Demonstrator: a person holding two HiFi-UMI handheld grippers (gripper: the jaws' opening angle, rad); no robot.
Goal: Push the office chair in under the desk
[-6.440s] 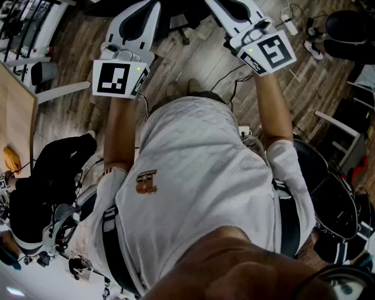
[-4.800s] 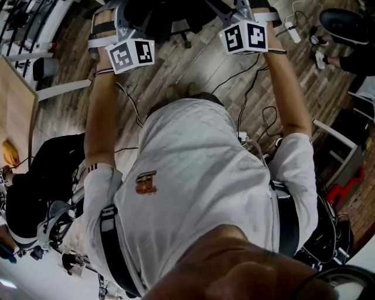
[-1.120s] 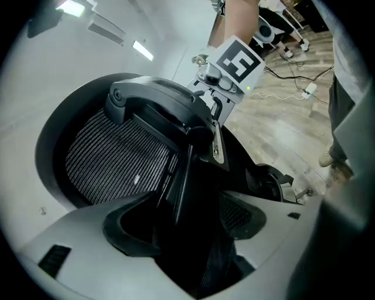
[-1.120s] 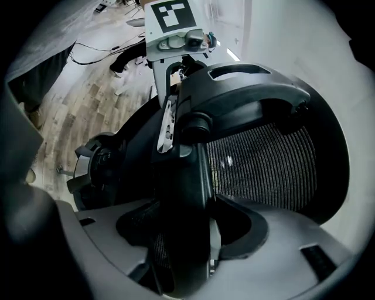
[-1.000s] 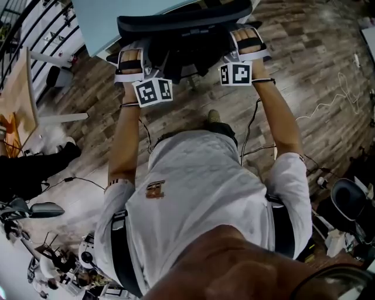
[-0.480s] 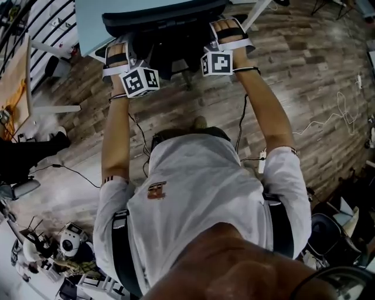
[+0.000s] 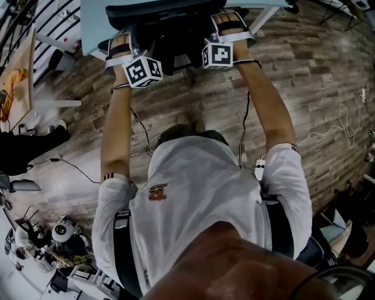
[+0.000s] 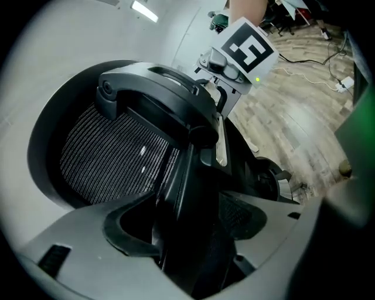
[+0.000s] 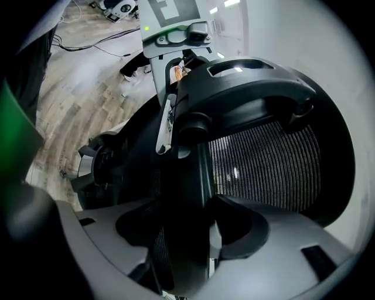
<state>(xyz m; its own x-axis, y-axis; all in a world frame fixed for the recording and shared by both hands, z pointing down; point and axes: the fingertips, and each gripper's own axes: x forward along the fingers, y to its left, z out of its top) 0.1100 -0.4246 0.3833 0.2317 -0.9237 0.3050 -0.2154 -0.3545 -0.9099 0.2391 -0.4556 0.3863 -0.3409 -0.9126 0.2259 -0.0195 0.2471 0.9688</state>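
Black mesh-backed office chair [image 7: 167,12] stands straight ahead of you on the brown wood-plank floor [image 7: 193,105], and you hold it from behind with both arms stretched out. Your left gripper [image 8: 187,240] is closed on the dark frame at the left of the backrest, and your right gripper [image 9: 181,234] is clamped the same way at its right. Beyond them, the top of the backrest lies against the near edge of the pale blue desk [image 7: 94,17].
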